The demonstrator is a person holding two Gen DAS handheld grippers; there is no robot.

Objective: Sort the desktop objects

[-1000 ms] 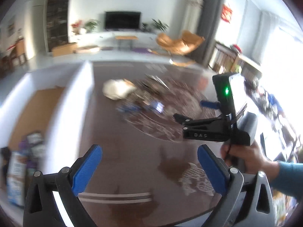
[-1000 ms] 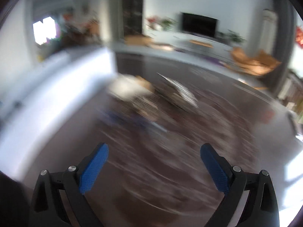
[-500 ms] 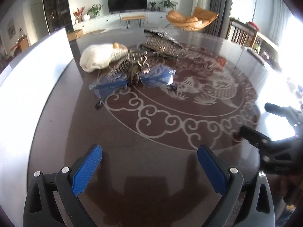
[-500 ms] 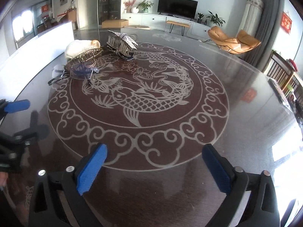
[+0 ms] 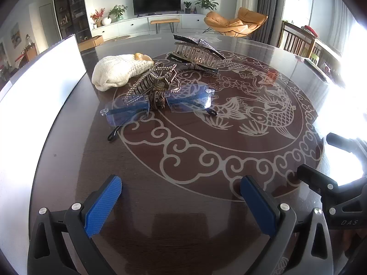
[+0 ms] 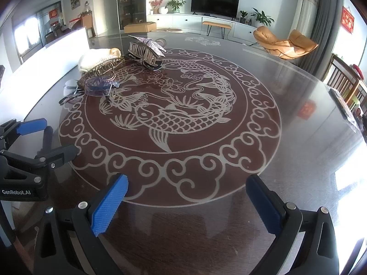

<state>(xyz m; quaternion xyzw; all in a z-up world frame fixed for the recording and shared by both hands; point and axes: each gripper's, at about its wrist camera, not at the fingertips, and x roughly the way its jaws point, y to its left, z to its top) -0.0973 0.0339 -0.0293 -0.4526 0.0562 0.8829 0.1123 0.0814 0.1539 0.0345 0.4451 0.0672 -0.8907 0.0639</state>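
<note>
Desktop objects sit clustered upper left on the table (image 5: 68,183): glasses (image 5: 158,106) tangled against a beaded hair claw (image 5: 153,80), knit pouch (image 5: 119,71) behind, second hair claw (image 5: 197,55) beyond. Left gripper (image 5: 181,206) and right gripper (image 6: 185,206) both gape apart, empty, well short. Risk: grabbing the glasses drags the claw along, or pads slip on thin lenses. Hinges hidden; orange thing behind the pouch unclear.

right tongs (image 6: 187,202) agape, empty | glasses (image 6: 93,87) far-left on table (image 6: 286,105)
</note>
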